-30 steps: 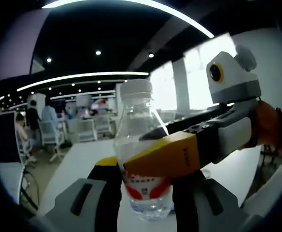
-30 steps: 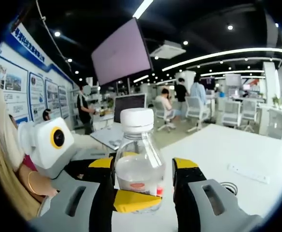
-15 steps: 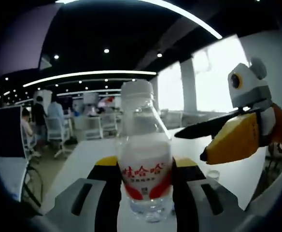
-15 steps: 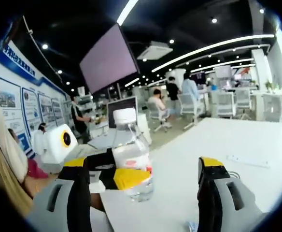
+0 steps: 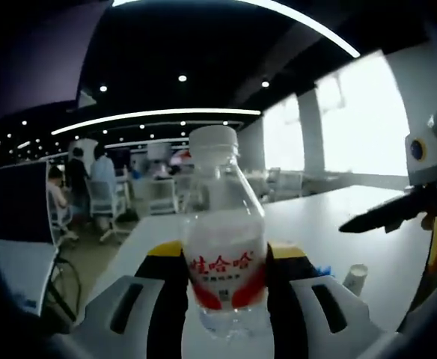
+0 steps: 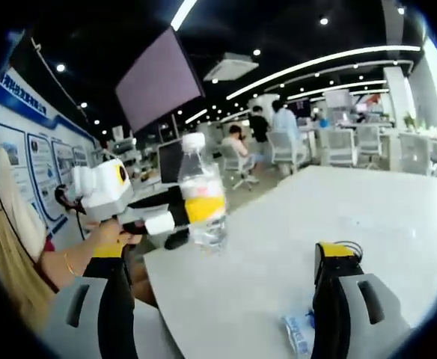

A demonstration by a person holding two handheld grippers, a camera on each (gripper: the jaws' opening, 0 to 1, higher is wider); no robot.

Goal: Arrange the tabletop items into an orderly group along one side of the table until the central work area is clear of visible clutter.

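Left tool (image 5: 226, 280) clamps the water bottle (image 5: 222, 239) upright above the white tabletop (image 6: 278, 254).
Right tool (image 6: 226, 299) stands apart, jaws spread wide.

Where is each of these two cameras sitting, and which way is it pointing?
Left gripper view: rides on the left gripper, looking forward along its jaws, shut on the water bottle, down the white table toward office chairs; the right gripper enters from the right.
Right gripper view: rides on the right gripper, jaws open, looking across the table toward a wall screen; the person's hand holds the left gripper.
Shared: the bottle, the table, and each other's gripper.
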